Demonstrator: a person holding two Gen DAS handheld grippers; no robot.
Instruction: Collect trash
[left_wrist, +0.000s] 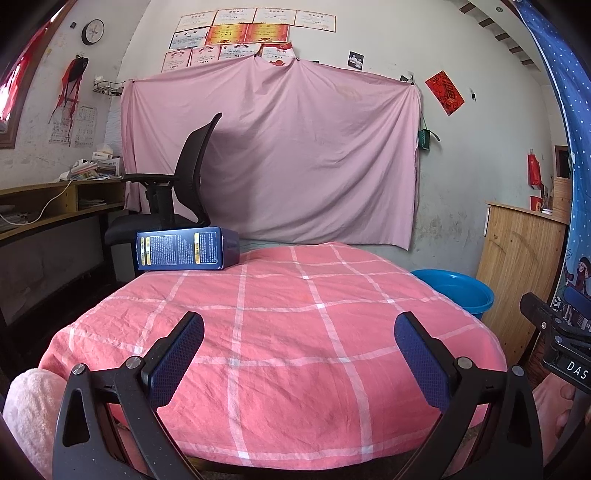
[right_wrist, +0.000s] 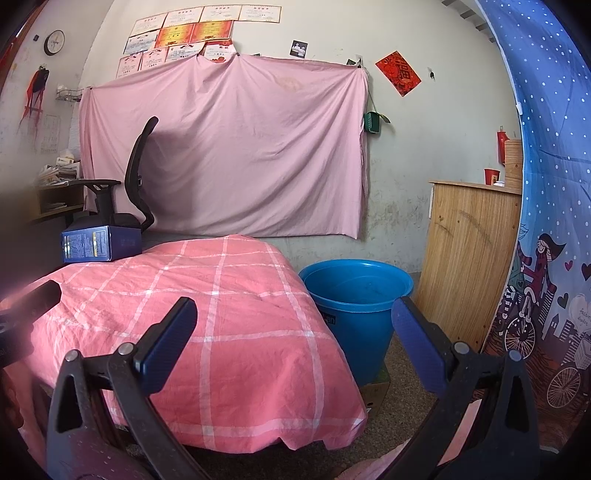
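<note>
A dark blue box (left_wrist: 186, 246) lies on its side at the far left corner of a worktop covered with a pink checked cloth (left_wrist: 295, 332), before a pink sheet (left_wrist: 280, 147) hung on the wall. A blue bucket (right_wrist: 354, 306) stands on the floor just beside the worktop's right edge. The left tongs (left_wrist: 299, 349) and right tongs (right_wrist: 294, 341) are both wide and hold nothing, well apart from the box.

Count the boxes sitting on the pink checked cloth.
1. A dark blue box lies on its side at the far left corner of the pink checked cloth, in front of the black chair. Nothing else shows on the cloth.
</note>
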